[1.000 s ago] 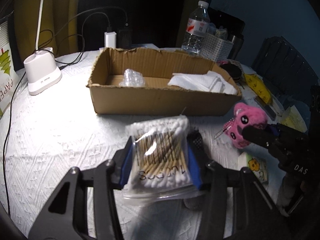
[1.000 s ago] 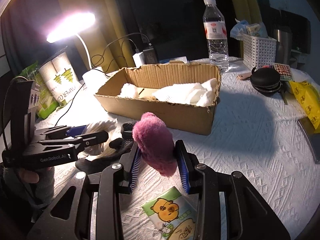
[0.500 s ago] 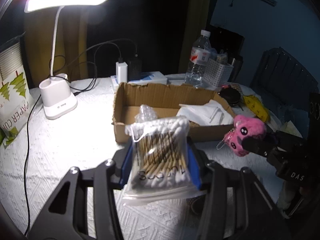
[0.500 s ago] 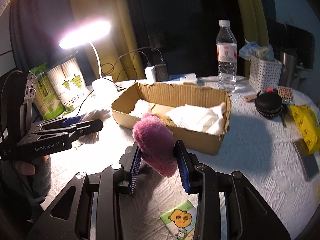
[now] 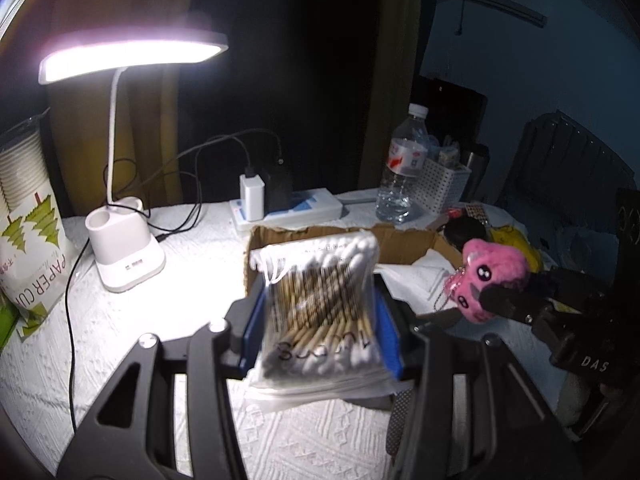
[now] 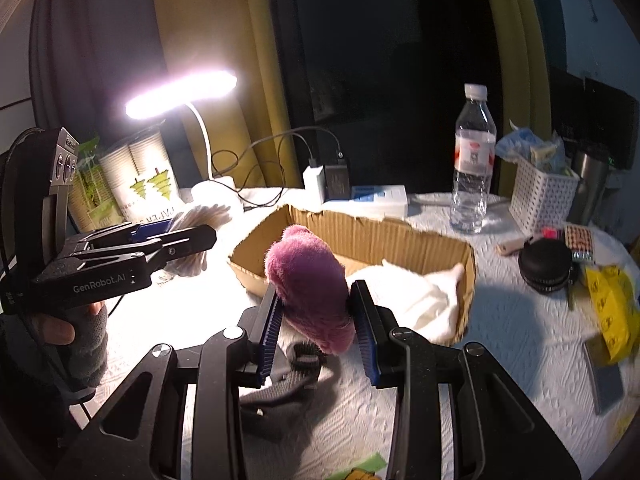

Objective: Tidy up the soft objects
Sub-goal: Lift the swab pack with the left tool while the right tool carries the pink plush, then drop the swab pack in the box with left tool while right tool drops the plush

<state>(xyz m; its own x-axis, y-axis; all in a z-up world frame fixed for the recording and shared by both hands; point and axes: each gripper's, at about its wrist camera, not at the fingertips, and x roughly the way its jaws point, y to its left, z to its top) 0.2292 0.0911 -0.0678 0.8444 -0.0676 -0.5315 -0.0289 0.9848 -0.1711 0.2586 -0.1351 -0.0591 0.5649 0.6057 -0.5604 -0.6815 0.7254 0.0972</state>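
Note:
My left gripper (image 5: 318, 320) is shut on a clear bag of cotton swabs (image 5: 320, 304) and holds it in the air in front of the open cardboard box (image 5: 400, 240). My right gripper (image 6: 316, 316) is shut on a pink plush toy (image 6: 308, 284), also lifted, just before the box (image 6: 360, 236). The plush (image 5: 492, 276) and the right gripper (image 5: 516, 300) show at the right of the left wrist view. The left gripper (image 6: 192, 240) with the swabs (image 6: 196, 236) shows at the left of the right wrist view. White cloth (image 6: 412, 296) lies in the box.
A lit desk lamp (image 5: 124, 240), a paper cup pack (image 5: 28, 240) and cables stand at the left. A power strip (image 5: 288, 208), water bottle (image 6: 474, 172), white basket (image 6: 540, 196), black case (image 6: 546, 264) and yellow packet (image 6: 612, 300) sit behind and right. A dark object (image 6: 292, 376) lies under the right gripper.
Both grippers have risen above the table with their loads and tilted up. The box now sits lower in both views, and the lamp head has come into the left wrist view.

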